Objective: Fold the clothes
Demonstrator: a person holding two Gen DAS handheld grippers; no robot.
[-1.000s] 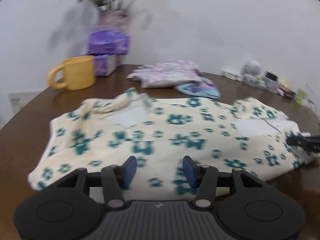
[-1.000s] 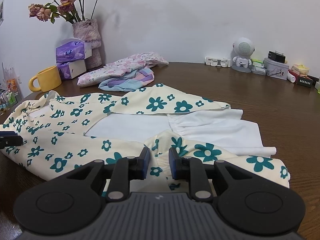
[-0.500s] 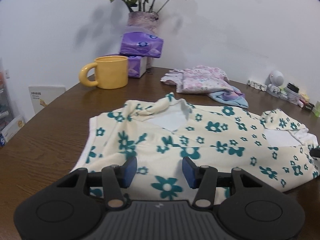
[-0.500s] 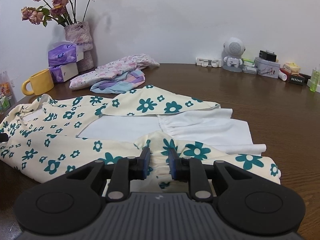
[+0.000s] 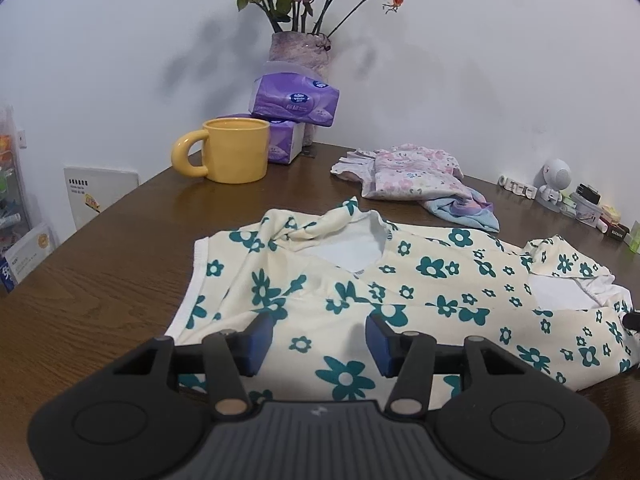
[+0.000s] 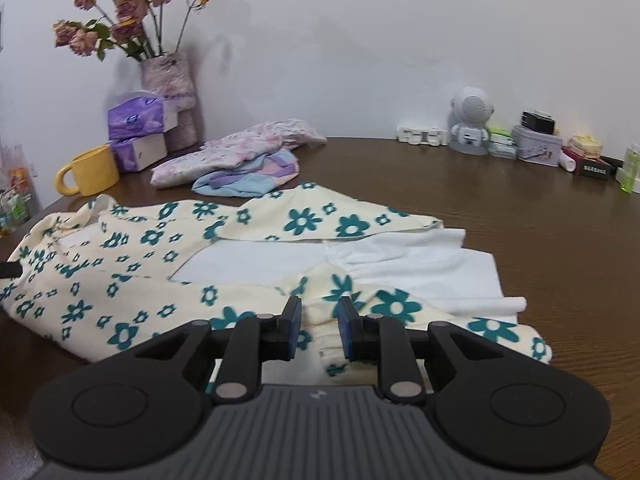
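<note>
Floral dress (image 5: pixel 420 292) lies spread on the brown table (image 5: pixel 120 264); left gripper (image 5: pixel 320 340) hovers with jaws apart, right gripper (image 6: pixel 318 326) pinches a fold of it.

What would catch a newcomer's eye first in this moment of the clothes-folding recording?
The cream garment with teal flowers dominates, spread across the near half of the brown table with its white lining turned up in the middle. Behind it, near the wall, stand a yellow mug, stacked purple tissue packs and a vase of dried roses. The right gripper sits low over a bunched fold at the garment's near edge.
</note>
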